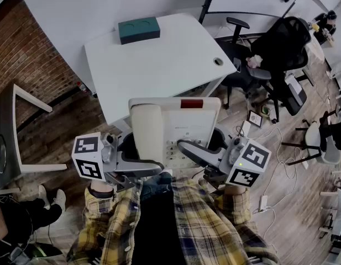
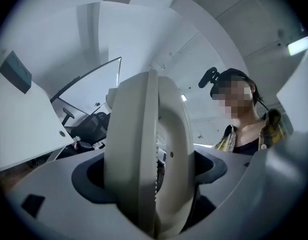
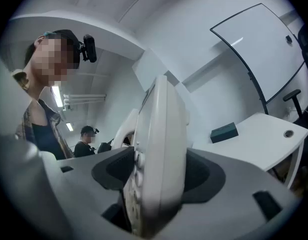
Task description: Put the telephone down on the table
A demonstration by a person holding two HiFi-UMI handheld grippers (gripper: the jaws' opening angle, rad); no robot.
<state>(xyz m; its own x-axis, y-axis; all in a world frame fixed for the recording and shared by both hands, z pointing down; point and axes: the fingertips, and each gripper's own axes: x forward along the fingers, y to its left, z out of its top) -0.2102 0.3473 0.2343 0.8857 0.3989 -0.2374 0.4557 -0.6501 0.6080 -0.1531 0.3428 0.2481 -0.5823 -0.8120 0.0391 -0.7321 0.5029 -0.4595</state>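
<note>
A cream desk telephone (image 1: 173,131), with its handset on the left and a red strip at its far edge, hangs in the air in front of my chest, short of the white table (image 1: 159,65). My left gripper (image 1: 138,160) is shut on the phone's left side by the handset. My right gripper (image 1: 200,149) is shut on its right side by the keypad. In the left gripper view the telephone (image 2: 149,149) stands edge-on between the jaws of that gripper (image 2: 151,186). The right gripper view shows the keypad side of the telephone (image 3: 161,154) clamped in my right gripper (image 3: 154,186).
A dark teal box (image 1: 138,30) lies at the table's far left corner, and a cable hole (image 1: 218,61) sits near its right edge. Black office chairs (image 1: 281,48) stand to the right. A white frame (image 1: 26,131) and a seated person (image 1: 15,217) are on the left.
</note>
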